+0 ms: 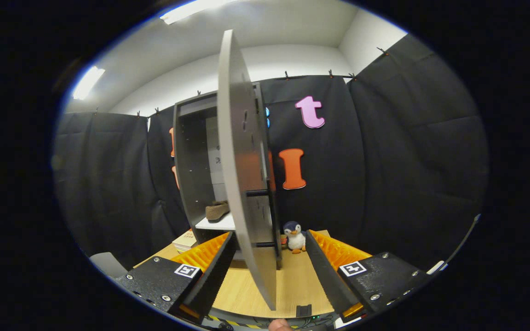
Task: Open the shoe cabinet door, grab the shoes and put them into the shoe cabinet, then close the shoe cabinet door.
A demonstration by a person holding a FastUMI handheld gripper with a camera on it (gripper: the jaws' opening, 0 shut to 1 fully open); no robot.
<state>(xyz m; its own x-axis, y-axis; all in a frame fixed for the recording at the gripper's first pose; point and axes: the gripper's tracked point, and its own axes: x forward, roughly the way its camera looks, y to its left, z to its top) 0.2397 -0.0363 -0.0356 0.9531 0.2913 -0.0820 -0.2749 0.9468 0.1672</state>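
Jaws stand apart, the gripper straddling the edge of the open cabinet door without pressing it. Shoes sit on a white shelf inside the cabinet. A toy penguin stands on the wooden table by its far edge.

No text or label can be read.

Gripper: two long ridged fingers on flat black mounts with silver screws. Square black-and-white marker tag on each mount. Black-yellow striped strip and cables at base. Fingers spread wide.
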